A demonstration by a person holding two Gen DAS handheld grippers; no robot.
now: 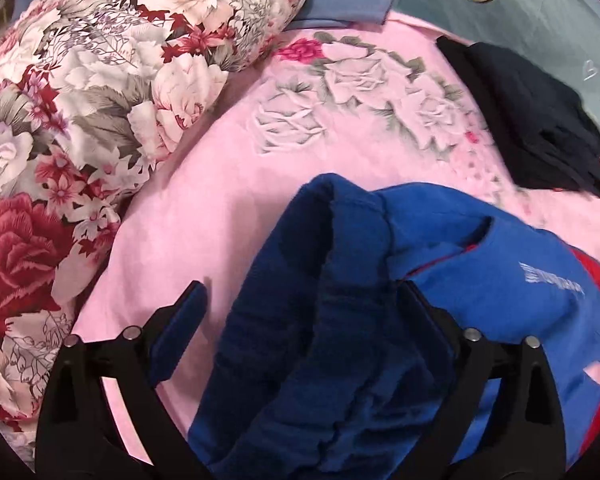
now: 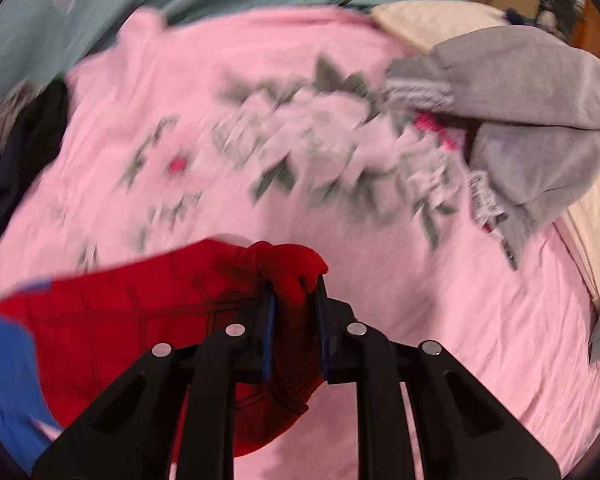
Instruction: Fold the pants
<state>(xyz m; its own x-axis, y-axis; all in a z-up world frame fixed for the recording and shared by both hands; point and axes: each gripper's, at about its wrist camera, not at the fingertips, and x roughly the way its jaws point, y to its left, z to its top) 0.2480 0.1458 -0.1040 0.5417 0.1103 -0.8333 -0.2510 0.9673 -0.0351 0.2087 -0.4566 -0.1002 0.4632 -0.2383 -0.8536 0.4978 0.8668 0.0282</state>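
Two claws on the pants (image 1: 480, 280): left gripper (image 1: 300, 300) gapes wide over blue fabric, right gripper (image 2: 294, 300) pinches the red cuff on the pink bedsheet (image 2: 480, 320)

Fuzzy blue-and-red cloth pants (image 1: 340, 320) (fleecy inside), smooth matt pink cotton sheet (image 1: 220, 208)

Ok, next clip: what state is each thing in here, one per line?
Blue and red pants: bunched, unfolded, on the pink sheet.
Left gripper: open, blue cloth between the jaws, not pinched.
Right gripper: shut on the pants' red part.
Dark garment: folded, lying apart.
Grey garment: crumpled, unfolded.
Flowered quilt: rolled up beside the sheet.
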